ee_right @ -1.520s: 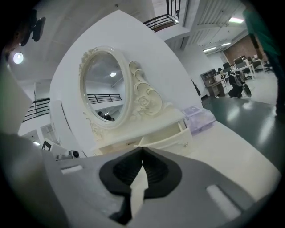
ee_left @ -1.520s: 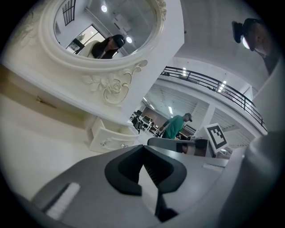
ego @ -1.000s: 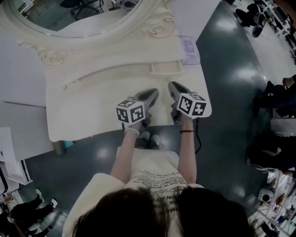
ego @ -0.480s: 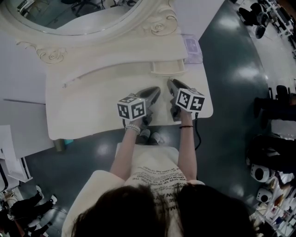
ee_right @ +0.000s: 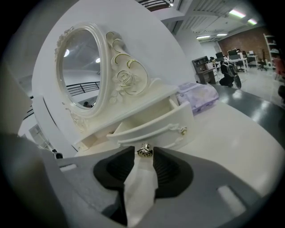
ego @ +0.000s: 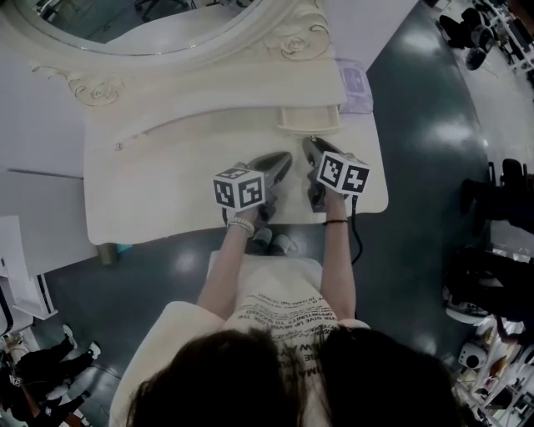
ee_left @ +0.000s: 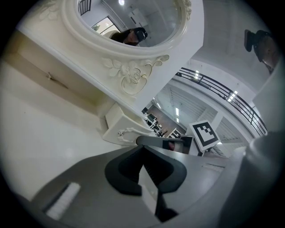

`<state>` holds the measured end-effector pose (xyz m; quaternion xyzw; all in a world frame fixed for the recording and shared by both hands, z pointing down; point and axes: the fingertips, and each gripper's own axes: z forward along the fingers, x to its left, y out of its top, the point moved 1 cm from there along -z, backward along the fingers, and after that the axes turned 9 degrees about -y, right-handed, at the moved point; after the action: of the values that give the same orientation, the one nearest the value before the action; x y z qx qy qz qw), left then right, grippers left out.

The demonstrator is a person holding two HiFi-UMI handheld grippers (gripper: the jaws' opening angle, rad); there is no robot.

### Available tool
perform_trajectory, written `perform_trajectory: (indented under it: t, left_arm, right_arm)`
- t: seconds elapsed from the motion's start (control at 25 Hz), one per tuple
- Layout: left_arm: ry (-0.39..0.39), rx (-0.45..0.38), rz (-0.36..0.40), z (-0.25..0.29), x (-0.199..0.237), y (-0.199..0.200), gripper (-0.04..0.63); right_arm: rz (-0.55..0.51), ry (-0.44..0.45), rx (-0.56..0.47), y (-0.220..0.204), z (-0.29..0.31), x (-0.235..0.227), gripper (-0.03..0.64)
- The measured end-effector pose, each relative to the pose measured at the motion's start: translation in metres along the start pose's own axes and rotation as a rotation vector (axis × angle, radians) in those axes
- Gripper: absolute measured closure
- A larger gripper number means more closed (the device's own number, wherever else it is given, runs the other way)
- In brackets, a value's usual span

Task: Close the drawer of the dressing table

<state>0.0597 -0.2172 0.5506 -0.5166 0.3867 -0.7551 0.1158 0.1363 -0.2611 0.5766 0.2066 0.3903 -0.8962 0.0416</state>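
Note:
The cream dressing table (ego: 167, 192) has a small drawer (ego: 309, 119) pulled out at the right end of its raised shelf. In the right gripper view the drawer front (ee_right: 153, 127) is just ahead, and its metal rose knob (ee_right: 144, 150) sits between the tips of my right gripper (ee_right: 144, 154). Those jaws are opening, and the pads stand beside the knob without pressing it. In the head view my right gripper (ego: 310, 143) points at the drawer. My left gripper (ego: 284, 158) hovers over the tabletop beside it, its jaw tips together (ee_left: 142, 149) with nothing in them.
An oval mirror (ego: 125, 25) in a carved frame stands at the back. A purple tissue pack (ego: 356, 86) lies right of the drawer. The table's right edge drops to dark floor, where people sit at the far right (ego: 501, 208).
My right gripper has moved forward and down towards the drawer front. The left gripper has stayed over the tabletop.

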Motion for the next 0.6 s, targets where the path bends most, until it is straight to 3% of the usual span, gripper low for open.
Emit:
perform_trajectory:
  t: [0.6]
  left_arm:
    - [0.001, -0.011, -0.001, 0.0025, 0.0032, 0.0051, 0.591]
  right_arm:
    - [-0.038, -0.017, 0.037, 0.0007, 0.0041, -0.0022, 0.517]
